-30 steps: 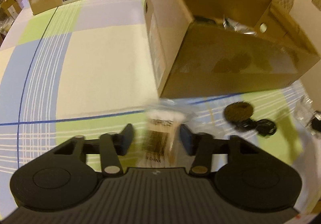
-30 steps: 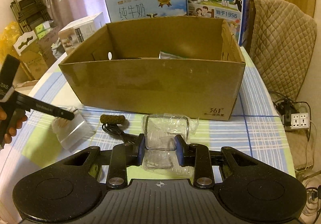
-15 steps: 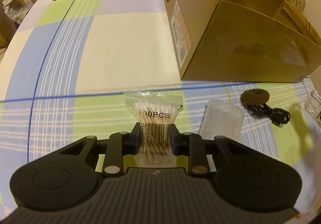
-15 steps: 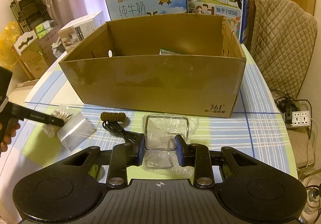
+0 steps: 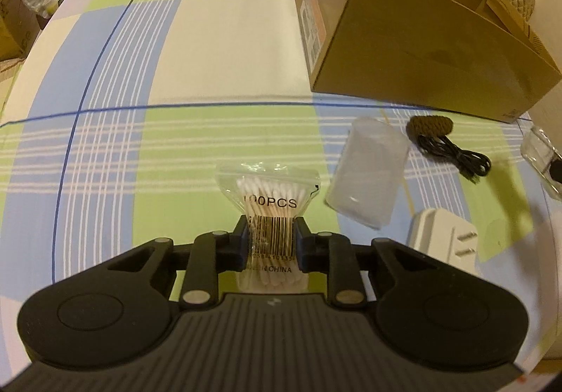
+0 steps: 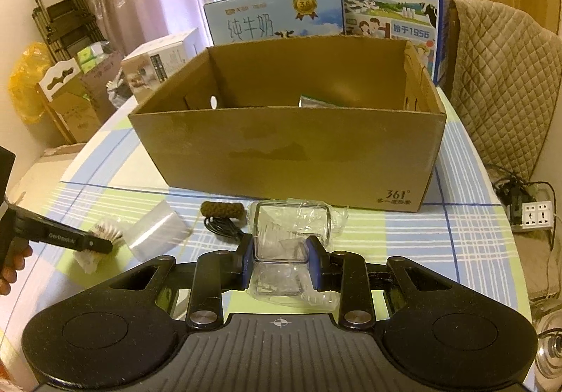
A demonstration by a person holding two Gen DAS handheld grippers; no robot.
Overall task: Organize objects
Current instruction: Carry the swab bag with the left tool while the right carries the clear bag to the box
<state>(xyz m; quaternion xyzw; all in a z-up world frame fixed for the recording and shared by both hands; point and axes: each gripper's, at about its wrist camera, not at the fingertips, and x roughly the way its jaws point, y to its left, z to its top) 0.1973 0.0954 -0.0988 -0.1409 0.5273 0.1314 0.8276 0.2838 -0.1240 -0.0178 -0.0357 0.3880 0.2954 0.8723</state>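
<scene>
Step in hand: pick-up, both sides at once.

Left gripper (image 5: 270, 239): fingers narrow, clamped on the bag of cotton swabs (image 5: 268, 202) at its barcode; bag low over or on the checked tablecloth (image 5: 196, 41), contact unclear. Frosted sleeve (image 5: 367, 174) just right of the fingers.

Right gripper (image 6: 280, 260): pads pressed on the clear wrapped glass container (image 6: 291, 227), level, pointing at the cardboard box (image 6: 291, 143) straight ahead of the fingertips.

Next move, judged: lift both, carry forward over the near box wall, release inside.
</scene>
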